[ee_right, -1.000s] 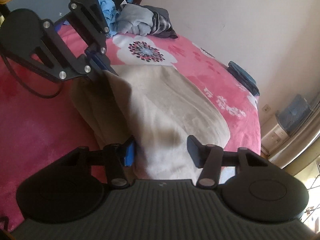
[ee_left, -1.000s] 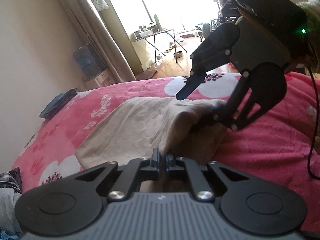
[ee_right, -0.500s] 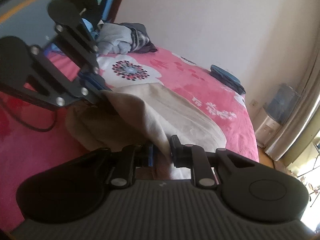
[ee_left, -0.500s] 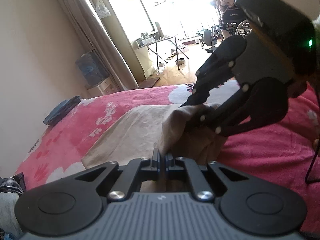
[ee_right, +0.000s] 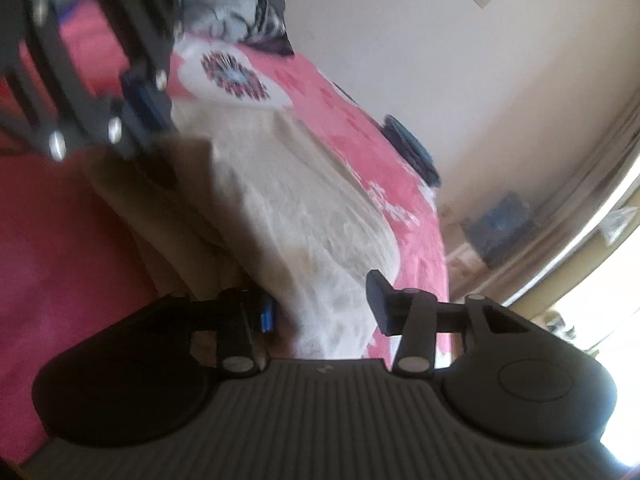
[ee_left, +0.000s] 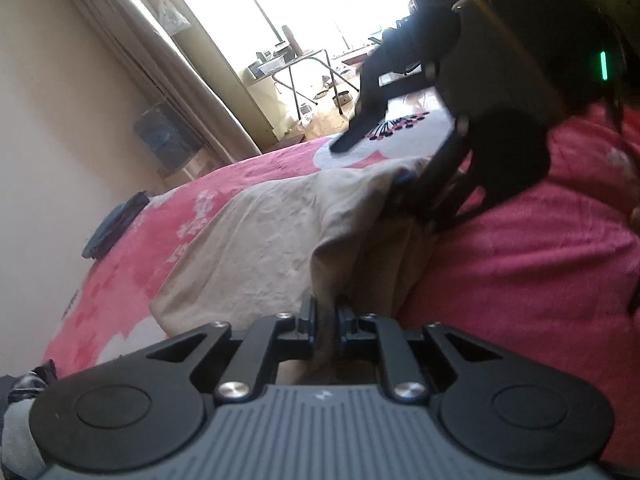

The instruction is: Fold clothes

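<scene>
- The left tool [ee_left: 325,326] has its jaws opening, a fold of the beige garment [ee_left: 256,248] between the pads and seemingly touching them.
- The right tool [ee_right: 322,306] stands spread and is opening, the garment's edge lying loose between its jaws, the right pad clear of it.
- Ahead of both tools the garment lies across the pink floral bed [ee_left: 520,264].
- Beyond it, a dark folded item [ee_right: 412,152] near the wall.

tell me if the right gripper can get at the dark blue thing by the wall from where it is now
Probably not without moving over. The right gripper, jaws opening around the beige garment, sits at the near side of the bed, and the dark blue thing lies across the pink blanket by the wall. Nothing blocks the path.
</scene>
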Demonstrator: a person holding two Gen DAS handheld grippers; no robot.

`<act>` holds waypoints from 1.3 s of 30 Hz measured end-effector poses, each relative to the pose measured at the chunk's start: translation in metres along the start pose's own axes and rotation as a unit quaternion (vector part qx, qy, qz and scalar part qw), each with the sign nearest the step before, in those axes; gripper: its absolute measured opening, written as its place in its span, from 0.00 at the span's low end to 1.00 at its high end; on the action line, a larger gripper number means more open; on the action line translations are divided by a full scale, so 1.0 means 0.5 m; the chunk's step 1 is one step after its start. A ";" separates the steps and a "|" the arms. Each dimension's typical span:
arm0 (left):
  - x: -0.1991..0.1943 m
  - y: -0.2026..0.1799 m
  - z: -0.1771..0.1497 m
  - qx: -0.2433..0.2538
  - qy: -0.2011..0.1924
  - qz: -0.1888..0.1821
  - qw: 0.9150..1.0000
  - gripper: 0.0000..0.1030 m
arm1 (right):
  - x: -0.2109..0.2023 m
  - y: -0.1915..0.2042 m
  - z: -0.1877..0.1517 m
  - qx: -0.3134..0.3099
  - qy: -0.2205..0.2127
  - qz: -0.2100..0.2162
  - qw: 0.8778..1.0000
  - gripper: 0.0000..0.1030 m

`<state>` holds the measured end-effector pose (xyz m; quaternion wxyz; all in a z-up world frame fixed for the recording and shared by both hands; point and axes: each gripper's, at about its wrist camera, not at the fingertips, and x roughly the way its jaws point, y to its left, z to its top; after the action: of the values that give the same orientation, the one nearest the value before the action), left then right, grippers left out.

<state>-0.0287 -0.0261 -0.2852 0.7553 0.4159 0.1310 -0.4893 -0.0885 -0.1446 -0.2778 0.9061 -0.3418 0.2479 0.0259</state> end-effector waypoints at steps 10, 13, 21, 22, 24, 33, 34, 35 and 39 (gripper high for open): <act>-0.005 -0.010 -0.005 0.015 0.004 0.030 0.999 0.22 | -0.087 -0.142 0.023 0.101 -0.096 0.191 0.972 0.61; -0.013 -0.002 -0.007 0.009 0.010 0.035 0.999 0.22 | -0.049 -0.179 0.038 0.181 -0.090 0.244 0.948 0.59; -0.020 0.016 -0.018 -0.018 0.019 0.036 0.999 0.18 | -0.042 -0.103 0.044 0.090 -0.104 0.303 0.943 0.02; -0.019 0.020 -0.018 -0.026 0.020 0.032 0.999 0.18 | -0.054 -0.100 0.043 0.077 -0.115 0.308 0.941 0.00; -0.015 0.028 -0.019 -0.040 0.022 0.023 0.999 0.18 | -0.069 -0.085 0.036 0.035 -0.118 0.306 0.944 0.00; -0.064 0.080 -0.036 -0.101 0.024 -0.049 0.993 0.26 | -0.067 -0.021 0.003 -0.107 -0.079 0.272 0.953 0.00; -0.074 0.093 -0.037 -0.119 0.022 -0.063 0.991 0.27 | -0.067 -0.025 0.005 -0.103 -0.079 0.275 0.953 0.00; -0.084 0.105 -0.038 -0.139 0.017 -0.070 0.988 0.28 | -0.067 -0.029 0.007 -0.099 -0.078 0.279 0.952 0.00; -0.096 0.140 -0.037 -0.200 -0.002 -0.076 0.977 0.37 | -0.076 -0.050 0.016 -0.069 -0.076 0.314 0.944 0.02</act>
<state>0.0113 0.0302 -0.2325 0.7841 0.2446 0.2557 -0.5099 -0.1129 -0.1541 -0.2398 0.8426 -0.3052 0.2706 0.3517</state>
